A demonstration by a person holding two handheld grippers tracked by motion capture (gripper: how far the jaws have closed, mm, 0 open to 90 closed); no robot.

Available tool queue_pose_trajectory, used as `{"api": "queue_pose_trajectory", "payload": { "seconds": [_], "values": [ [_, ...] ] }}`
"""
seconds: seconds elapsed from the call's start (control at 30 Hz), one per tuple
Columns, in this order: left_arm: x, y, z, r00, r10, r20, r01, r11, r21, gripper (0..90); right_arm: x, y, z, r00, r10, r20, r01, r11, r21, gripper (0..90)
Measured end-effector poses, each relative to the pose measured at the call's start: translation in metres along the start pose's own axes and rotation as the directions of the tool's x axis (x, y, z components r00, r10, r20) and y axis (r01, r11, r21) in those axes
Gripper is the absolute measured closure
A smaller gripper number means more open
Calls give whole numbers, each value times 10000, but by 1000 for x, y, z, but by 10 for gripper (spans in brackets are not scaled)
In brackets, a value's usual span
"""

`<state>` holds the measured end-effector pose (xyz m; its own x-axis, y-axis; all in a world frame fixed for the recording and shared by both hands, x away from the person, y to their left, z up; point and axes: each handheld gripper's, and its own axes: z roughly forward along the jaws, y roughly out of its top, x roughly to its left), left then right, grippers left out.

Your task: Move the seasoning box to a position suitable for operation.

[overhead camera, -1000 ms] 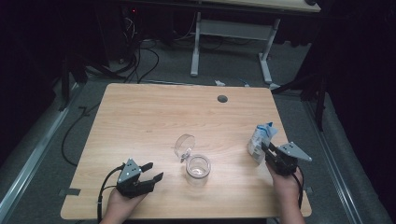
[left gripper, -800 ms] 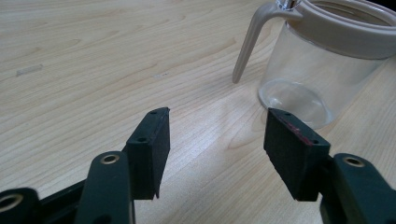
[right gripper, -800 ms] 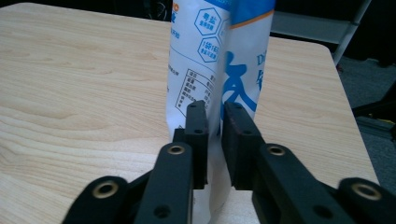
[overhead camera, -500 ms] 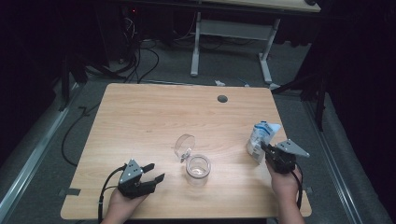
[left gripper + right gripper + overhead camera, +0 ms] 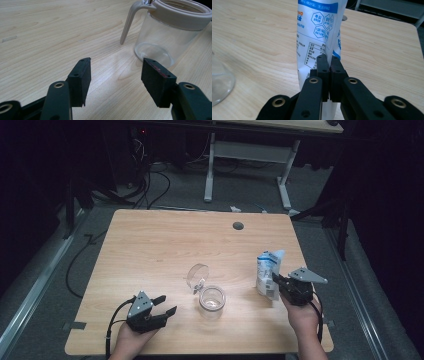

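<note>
Since a second ago, little has shifted: my right gripper (image 5: 276, 281) has drawn the white bag (image 5: 267, 274) a touch nearer to me along the table's (image 5: 150, 250) right side, while my left gripper (image 5: 162, 306) has stayed put near the front edge.

From the high view, the bag stands upright on the wood, with my right gripper pinching its near lower edge. The glass jar (image 5: 212, 301) sits open between my two hands, near the front middle of the table, its clear lid (image 5: 197, 275) hinged back and standing up just behind it. My left gripper rests low at the front left, its jaws spread and pointing toward the jar, well apart from it.

Along my left gripper (image 5: 113, 72), both jaws stand wide with bare wood between them. The jar (image 5: 160, 37) is ahead to the right, its beige rim and a beige clasp arm showing, untouched by my pads.

Along my right gripper (image 5: 329, 65), the jaws are pressed together on the bag (image 5: 318, 32), clamping a fold of its printed side. The bag rises straight up from the table.
</note>
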<state>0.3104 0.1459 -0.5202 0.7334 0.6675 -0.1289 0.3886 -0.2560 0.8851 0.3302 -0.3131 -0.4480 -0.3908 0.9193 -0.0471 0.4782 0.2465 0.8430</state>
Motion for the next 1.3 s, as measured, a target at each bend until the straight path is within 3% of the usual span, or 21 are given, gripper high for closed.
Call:
{"api": "queue_pose_trajectory", "payload": {
  "seconds": [0.27,0.43,0.53,0.8,1.07,1.17,1.3],
  "values": [
    [-1,0,1,10000,38,64,-37,10000,-52,415,12,10,-11,9980,-410,-476,438,9972,599,893],
    [-3,0,0,9998,128,135,-125,9996,-246,416,16,17,-17,9955,-289,-907,371,9952,901,894],
    [-4,0,0,9996,206,217,-199,9993,-325,415,22,20,-18,9929,-500,-1075,628,9910,1186,894],
    [-4,0,0,9989,221,411,-195,9978,-629,414,29,25,-18,9900,-580,-1287,814,9794,1848,893],
    [0,0,-3,9986,112,511,-62,9952,-974,415,31,30,-14,9917,-361,-1236,659,9668,2467,894],
    [-1,1,-4,9987,152,481,-101,9944,-1050,415,33,35,-13,9911,-551,-1215,868,9581,2730,895],
    [-3,0,-6,9985,301,464,-253,9945,-1014,415,36,43,-13,9873,-868,-1331,1276,9320,3392,896]
  ]
}}
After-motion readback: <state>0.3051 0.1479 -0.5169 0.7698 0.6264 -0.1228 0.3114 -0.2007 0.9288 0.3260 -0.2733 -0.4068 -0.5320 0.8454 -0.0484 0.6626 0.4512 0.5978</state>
